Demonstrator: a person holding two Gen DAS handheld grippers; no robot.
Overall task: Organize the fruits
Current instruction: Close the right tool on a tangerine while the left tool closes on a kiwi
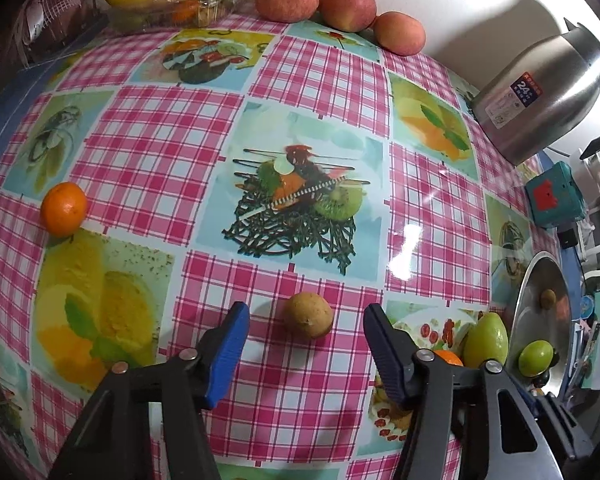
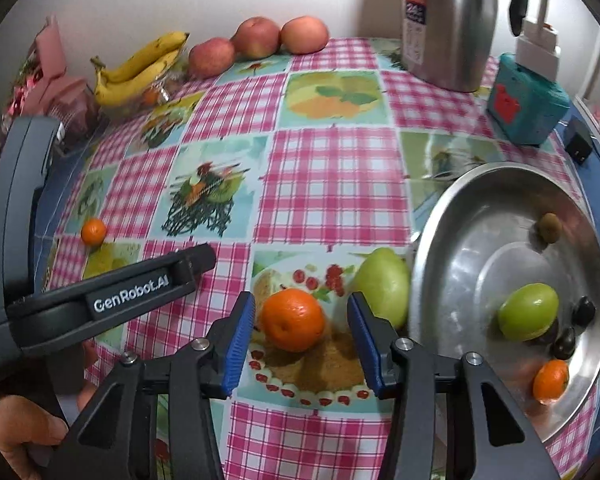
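Left wrist view: left gripper (image 1: 306,354) half open, pads clear of the small, rough brown fruit (image 1: 308,315) resting between them on the glossy checked tabletop (image 1: 328,80). Right wrist view alone shows the dished steel bowl (image 2: 452,248) interior, with smooth green fruit (image 2: 528,311); right gripper (image 2: 302,340) half open astride the dimpled orange (image 2: 292,319), pads not touching.

Brown fruit (image 1: 308,315) between parted left tongs (image 1: 306,330)
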